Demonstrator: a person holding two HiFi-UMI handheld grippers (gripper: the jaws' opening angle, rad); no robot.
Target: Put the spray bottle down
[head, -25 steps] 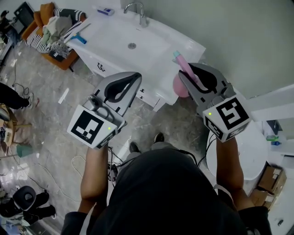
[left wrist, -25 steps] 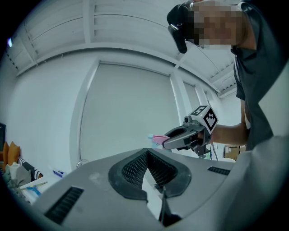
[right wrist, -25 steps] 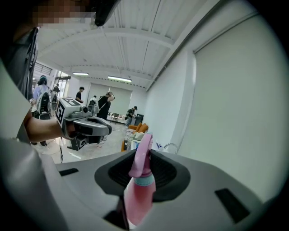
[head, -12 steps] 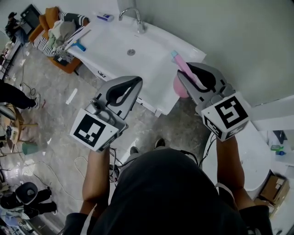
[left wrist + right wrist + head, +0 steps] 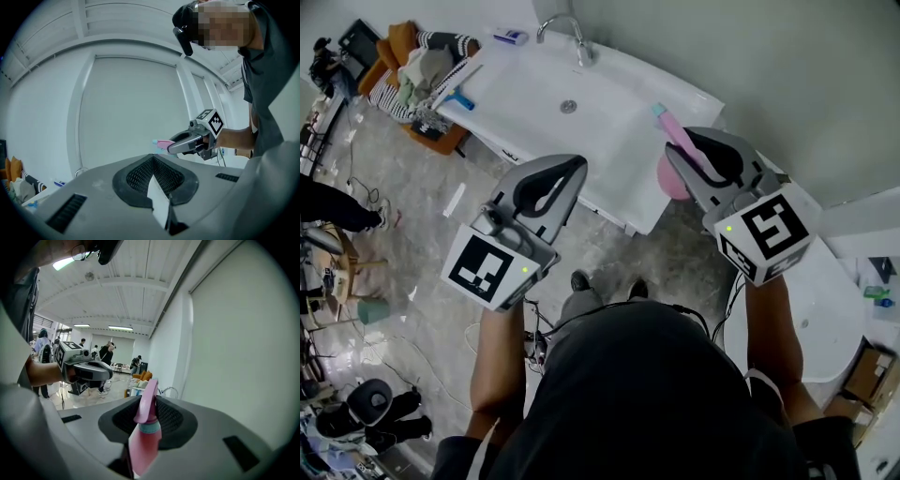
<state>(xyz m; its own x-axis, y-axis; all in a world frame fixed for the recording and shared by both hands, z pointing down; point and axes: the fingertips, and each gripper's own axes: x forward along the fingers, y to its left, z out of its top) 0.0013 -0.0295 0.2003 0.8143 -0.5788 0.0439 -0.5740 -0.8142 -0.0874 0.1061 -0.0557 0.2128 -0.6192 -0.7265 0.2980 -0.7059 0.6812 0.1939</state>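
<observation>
Shoes [image 5: 579, 279] shifted; right gripper [image 5: 675, 156] clamps pink spray bottle [image 5: 667, 179]

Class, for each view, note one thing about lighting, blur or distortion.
Head view: even light, sink crisp. Left gripper view: fisheye bows the wall panel, corners go black. Right gripper view: same fisheye, a ceiling lamp glares, the spray bottle looks soft.

1. White sink counter [image 5: 614, 127]: faucet [image 5: 573, 34] at the back, a small tube [image 5: 512, 37] near it, a blue-handled tool [image 5: 461, 97] at the left end.
2. Tiled floor [image 5: 422, 258]: cables [image 5: 354, 186], a white strip [image 5: 455, 200], an orange chair [image 5: 427, 131] piled with clothes.
</observation>
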